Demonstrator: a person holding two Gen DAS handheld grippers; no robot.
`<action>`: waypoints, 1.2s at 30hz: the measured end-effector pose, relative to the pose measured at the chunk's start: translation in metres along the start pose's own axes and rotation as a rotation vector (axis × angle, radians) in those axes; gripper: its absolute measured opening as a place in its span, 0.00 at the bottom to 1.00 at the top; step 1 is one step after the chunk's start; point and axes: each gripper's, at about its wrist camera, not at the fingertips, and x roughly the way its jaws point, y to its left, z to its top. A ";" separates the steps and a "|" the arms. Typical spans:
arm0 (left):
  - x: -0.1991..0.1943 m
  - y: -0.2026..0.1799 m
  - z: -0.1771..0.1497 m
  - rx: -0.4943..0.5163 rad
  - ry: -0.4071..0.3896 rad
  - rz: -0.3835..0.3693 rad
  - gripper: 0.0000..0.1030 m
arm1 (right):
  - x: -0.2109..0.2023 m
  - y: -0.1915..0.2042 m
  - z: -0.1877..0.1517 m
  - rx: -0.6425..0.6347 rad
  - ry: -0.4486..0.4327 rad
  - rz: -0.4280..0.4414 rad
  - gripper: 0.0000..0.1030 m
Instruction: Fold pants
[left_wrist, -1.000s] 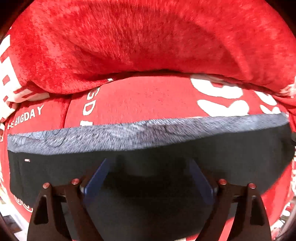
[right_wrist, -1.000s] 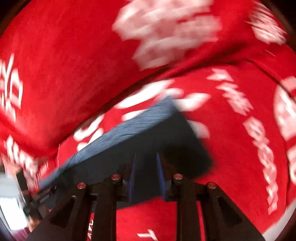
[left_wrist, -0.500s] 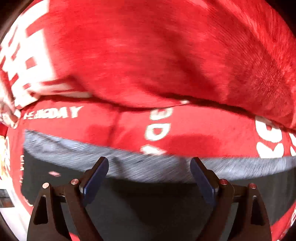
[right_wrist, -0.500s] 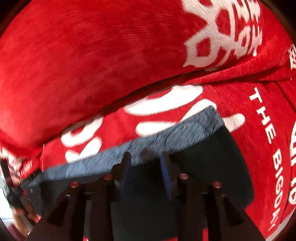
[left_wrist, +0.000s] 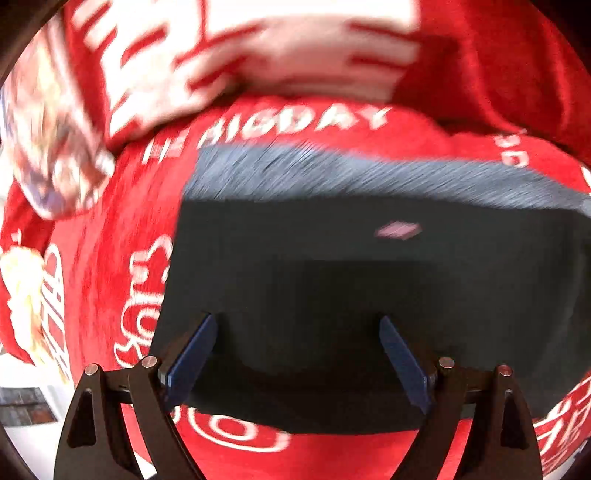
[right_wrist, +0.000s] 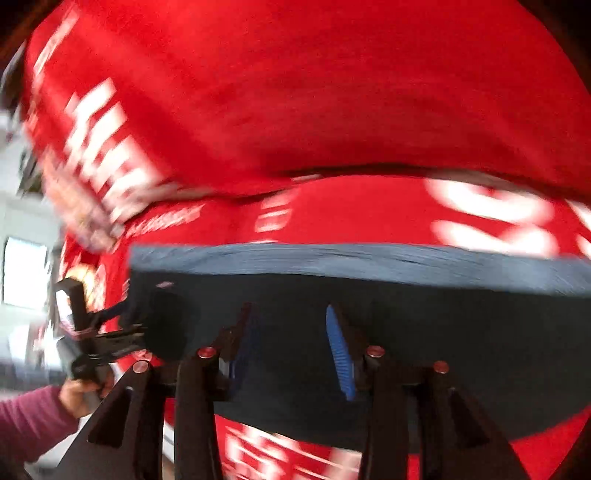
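The dark folded pants (left_wrist: 351, 280) with a grey waistband strip (left_wrist: 369, 177) lie flat on a red printed blanket (left_wrist: 103, 258). My left gripper (left_wrist: 297, 325) is open above the near part of the pants, holding nothing. In the right wrist view the same pants (right_wrist: 424, 332) and grey band (right_wrist: 332, 258) fill the lower half. My right gripper (right_wrist: 291, 314) is open over them, empty. The left gripper (right_wrist: 110, 332) shows at the pants' left edge in that view.
A red cushion or bolster with white lettering (left_wrist: 258, 55) rises behind the pants; it also shows in the right wrist view (right_wrist: 314, 92). A hand in a purple sleeve (right_wrist: 33, 417) holds the left gripper. A pale floor lies beyond the blanket's left edge (left_wrist: 22, 406).
My right gripper has opened and let go of the pants. Both grippers have pulled back and swung left; the pants now lie flat with the left corner in view.
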 end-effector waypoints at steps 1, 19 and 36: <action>0.002 0.010 -0.006 -0.015 -0.007 -0.032 0.90 | 0.013 0.022 0.006 -0.042 0.025 0.017 0.42; -0.011 0.029 -0.047 -0.006 -0.195 -0.151 0.93 | 0.245 0.263 0.079 -0.502 0.359 0.005 0.50; -0.031 0.042 -0.003 -0.035 -0.143 -0.209 0.93 | 0.200 0.229 0.085 -0.211 0.161 0.025 0.06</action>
